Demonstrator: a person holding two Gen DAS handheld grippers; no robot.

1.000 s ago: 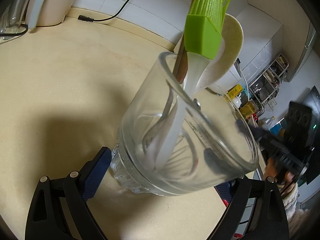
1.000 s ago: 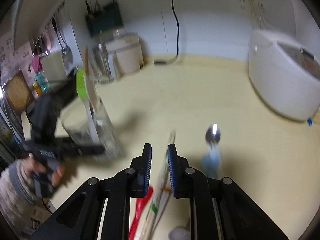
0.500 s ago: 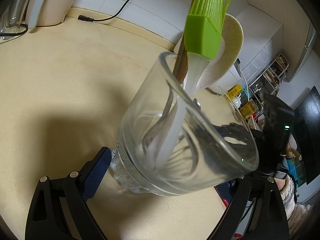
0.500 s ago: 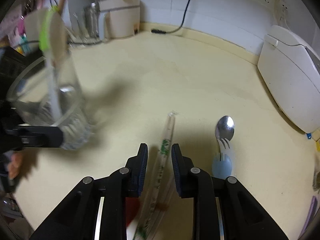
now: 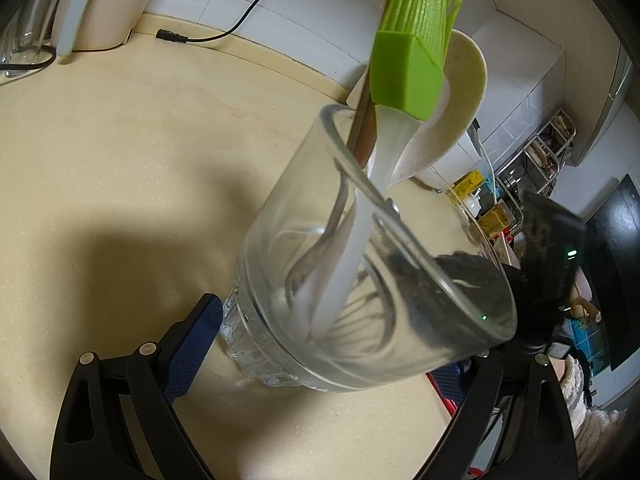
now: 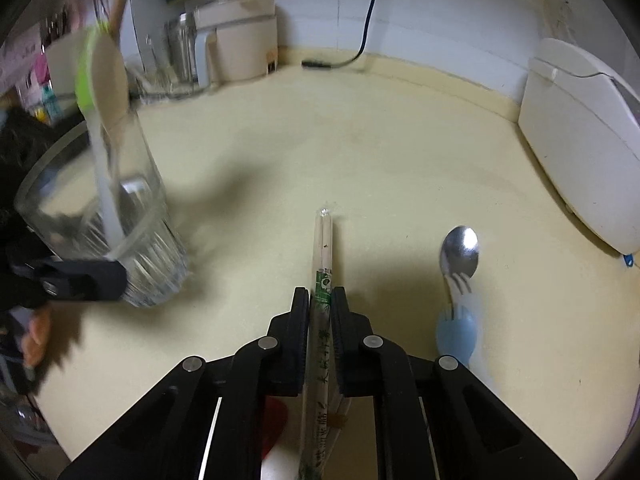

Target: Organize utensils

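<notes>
Wrapped chopsticks [image 6: 323, 264], lying flat on the cream countertop [image 6: 360, 152], long axis running straight away from the right wrist camera, far tip pointing toward the back wall, near end hidden under the rig. Clamped between the two fingers of the right gripper [image 6: 321, 308], jaws nearly together on the paper sleeve (green print showing in the gap). Just right of these, well apart: a metal spoon [image 6: 459, 251], bowl pointing away, overlapped at its handle by a blue-handled fork [image 6: 456, 312]. A red utensil [image 6: 276, 420] partly hidden under the left finger.

To the left, a ribbed drinking glass [image 5: 360, 280], tilted, gripped at its base by the left gripper [image 5: 332, 344], jaws wide and pressed on either side. Standing inside: green silicone brush [image 5: 412, 64], beige spoon [image 5: 452, 112], a brown wooden handle [image 5: 362, 128], all leaning up and out. Beyond, a white rice cooker [image 6: 580, 140] at right, a beige appliance [image 6: 240, 48] and black power cord [image 6: 368, 12] by the wall.
</notes>
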